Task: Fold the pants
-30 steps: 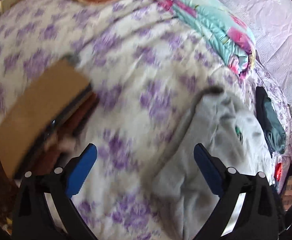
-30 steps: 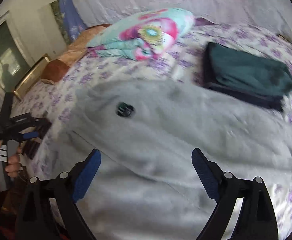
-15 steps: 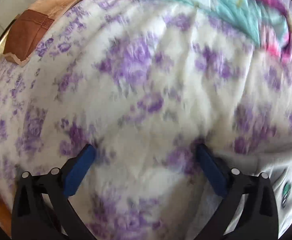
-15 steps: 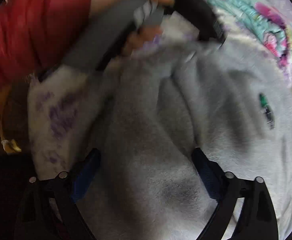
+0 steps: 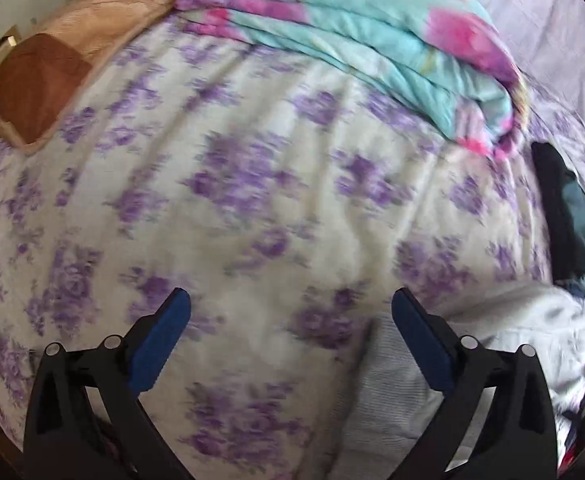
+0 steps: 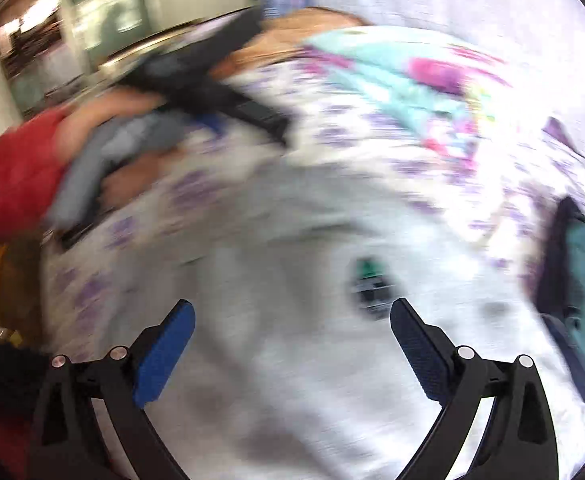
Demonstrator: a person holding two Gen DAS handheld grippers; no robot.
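Observation:
Light grey pants with a small green and black label lie spread on the purple-flowered bedsheet. My right gripper is open and empty just above the grey fabric. My left gripper is open and empty over the sheet, with the pants' ribbed edge under its right finger. The left gripper also shows in the right wrist view, held in a hand with a red sleeve, at the pants' far left edge.
A folded turquoise and pink quilt lies at the back of the bed. A folded dark green garment sits at the right, also in the right wrist view. A brown and tan blanket lies at the back left.
Both views have swung. The left gripper moved from the bed's side onto the sheet beside the pants' edge. The right gripper swung across the pants; both stayed open.

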